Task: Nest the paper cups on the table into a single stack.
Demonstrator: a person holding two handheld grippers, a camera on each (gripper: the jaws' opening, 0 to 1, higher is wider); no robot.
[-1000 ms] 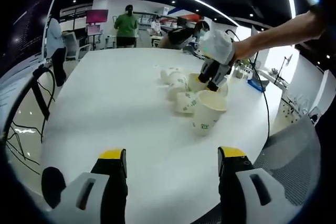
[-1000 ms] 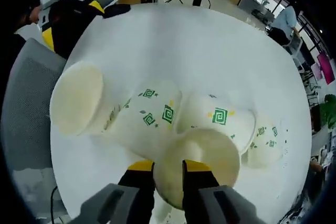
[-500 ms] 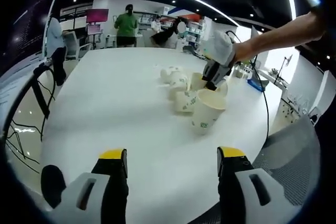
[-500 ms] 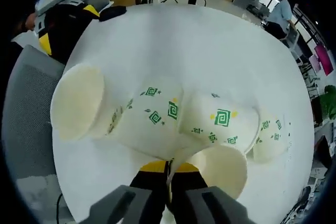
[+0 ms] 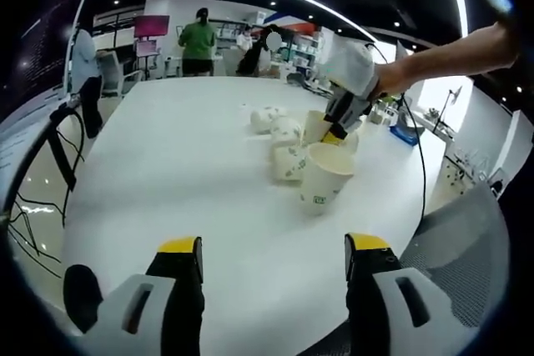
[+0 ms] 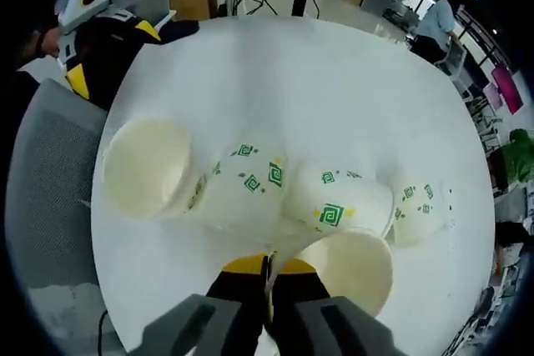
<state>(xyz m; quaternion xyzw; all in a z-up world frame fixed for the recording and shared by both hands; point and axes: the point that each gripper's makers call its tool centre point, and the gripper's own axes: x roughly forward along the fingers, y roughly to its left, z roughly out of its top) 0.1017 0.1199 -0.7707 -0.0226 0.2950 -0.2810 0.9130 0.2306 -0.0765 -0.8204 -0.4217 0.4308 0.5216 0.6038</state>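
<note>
Right gripper [image 6: 267, 268], jaws pinched on the rim of a paper cup [image 6: 350, 268] beside the cluster [image 6: 250, 185] on the tabletop [image 6: 275, 72]. Left gripper [image 5: 271, 260] hovers well apart, jaws wide and empty. Pick-up step; next, the cup probably needs aligning over an upright cup [image 5: 325, 174].

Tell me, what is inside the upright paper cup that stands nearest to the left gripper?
The upright cup looks empty: its pale inner wall shows, but its bottom is hidden by its own near wall.

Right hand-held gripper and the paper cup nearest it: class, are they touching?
Touching. In the right gripper view, the right hand-held gripper has its jaws pinched shut on the rim of the paper cup.
</note>
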